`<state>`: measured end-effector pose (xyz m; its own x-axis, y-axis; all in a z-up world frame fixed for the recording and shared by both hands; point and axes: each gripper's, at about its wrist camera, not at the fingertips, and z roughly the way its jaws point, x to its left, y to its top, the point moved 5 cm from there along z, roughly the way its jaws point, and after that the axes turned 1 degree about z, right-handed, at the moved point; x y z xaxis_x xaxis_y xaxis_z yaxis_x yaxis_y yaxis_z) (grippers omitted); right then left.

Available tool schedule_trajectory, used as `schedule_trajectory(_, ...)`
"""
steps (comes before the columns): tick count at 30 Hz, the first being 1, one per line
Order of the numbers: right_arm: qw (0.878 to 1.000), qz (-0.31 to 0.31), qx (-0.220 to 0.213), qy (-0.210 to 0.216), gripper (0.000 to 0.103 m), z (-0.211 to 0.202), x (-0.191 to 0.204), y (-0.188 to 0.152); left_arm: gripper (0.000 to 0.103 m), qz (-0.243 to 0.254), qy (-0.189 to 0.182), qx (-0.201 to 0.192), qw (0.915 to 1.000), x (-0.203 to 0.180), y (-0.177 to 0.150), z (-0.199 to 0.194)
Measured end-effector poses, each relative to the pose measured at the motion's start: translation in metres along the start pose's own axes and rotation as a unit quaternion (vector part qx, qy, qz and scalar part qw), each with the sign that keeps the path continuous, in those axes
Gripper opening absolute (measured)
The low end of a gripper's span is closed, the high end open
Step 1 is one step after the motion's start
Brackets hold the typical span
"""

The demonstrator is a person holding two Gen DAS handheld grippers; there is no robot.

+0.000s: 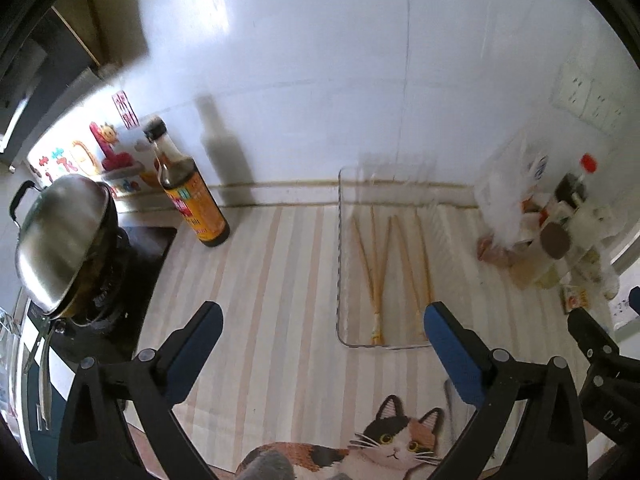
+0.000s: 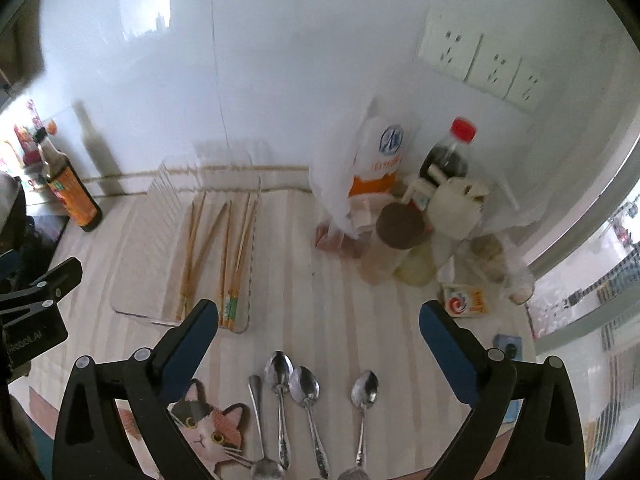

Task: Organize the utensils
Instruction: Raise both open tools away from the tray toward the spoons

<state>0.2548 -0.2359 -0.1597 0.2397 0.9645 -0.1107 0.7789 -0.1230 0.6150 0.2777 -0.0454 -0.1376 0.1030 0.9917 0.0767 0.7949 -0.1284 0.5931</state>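
Observation:
A clear plastic tray (image 1: 339,264) holds several wooden chopsticks (image 1: 380,268) on the striped mat; it also shows in the right wrist view (image 2: 132,280) with the chopsticks (image 2: 224,252). Several metal spoons (image 2: 306,396) lie side by side on the mat, between my right gripper's fingers. My left gripper (image 1: 320,328) is open and empty, above the mat just left of the tray's near end. My right gripper (image 2: 318,326) is open and empty above the spoons.
A dark sauce bottle (image 1: 192,196) stands by the wall at left. A steel pot (image 1: 64,240) sits on the stove at far left. Bottles, jars and bags (image 2: 420,216) crowd the right corner. A small packet (image 2: 468,300) lies near them. Wall sockets (image 2: 480,60) are above.

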Motion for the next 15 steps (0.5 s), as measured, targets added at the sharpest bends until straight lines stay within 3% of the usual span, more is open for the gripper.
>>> schedule_trajectory(7, 0.999, 0.003, -0.05, 0.022, 0.102, -0.056, -0.001, 0.0, 0.103, -0.002, -0.012, -0.029, 0.9995, 0.002, -0.002, -0.042)
schedule_trajectory(10, 0.998, 0.014, -0.055, 0.039, 0.102, -0.069, -0.003, 0.0, 0.103, -0.006, -0.015, -0.03, 0.9994, 0.004, -0.006, -0.051)
schedule_trajectory(15, 0.996, 0.04, -0.048, 0.065, 0.102, -0.074, -0.015, -0.003, 0.103, -0.014, 0.011, -0.015, 0.9997, 0.003, -0.013, -0.05)
